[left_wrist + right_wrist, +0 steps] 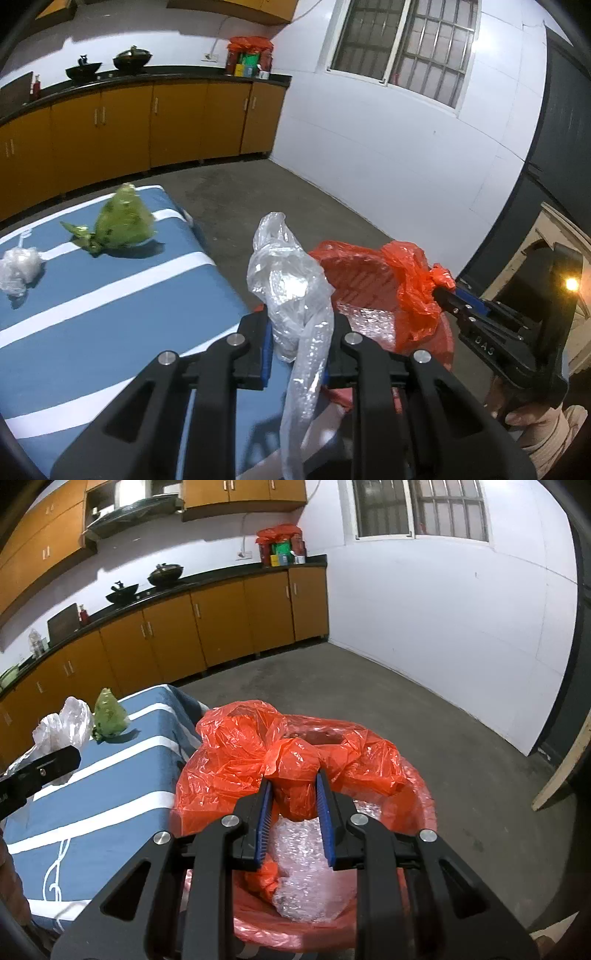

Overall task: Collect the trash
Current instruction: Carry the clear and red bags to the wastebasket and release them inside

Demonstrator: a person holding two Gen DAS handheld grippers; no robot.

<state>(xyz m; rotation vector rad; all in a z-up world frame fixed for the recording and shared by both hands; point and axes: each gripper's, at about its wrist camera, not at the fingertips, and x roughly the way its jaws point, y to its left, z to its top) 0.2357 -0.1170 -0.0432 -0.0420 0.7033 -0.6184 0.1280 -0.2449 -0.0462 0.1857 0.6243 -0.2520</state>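
Observation:
My left gripper (300, 332) is shut on a crumpled clear plastic bag (288, 280) and holds it at the table's right edge, beside the red bin. It also shows in the right wrist view (62, 727). My right gripper (294, 794) is shut on the bunched rim of the orange bin liner (295, 760) and holds it up over the red bin (424, 805). Bubble wrap (306, 871) lies inside the bin. A tied green bag (123, 221) and a small clear plastic wad (18, 269) lie on the blue striped table (110, 317).
Bare concrete floor (388, 701) stretches beyond the bin to the white wall. Yellow cabinets (122, 122) with woks on the counter run along the back. A wooden board (561, 768) leans at the far right.

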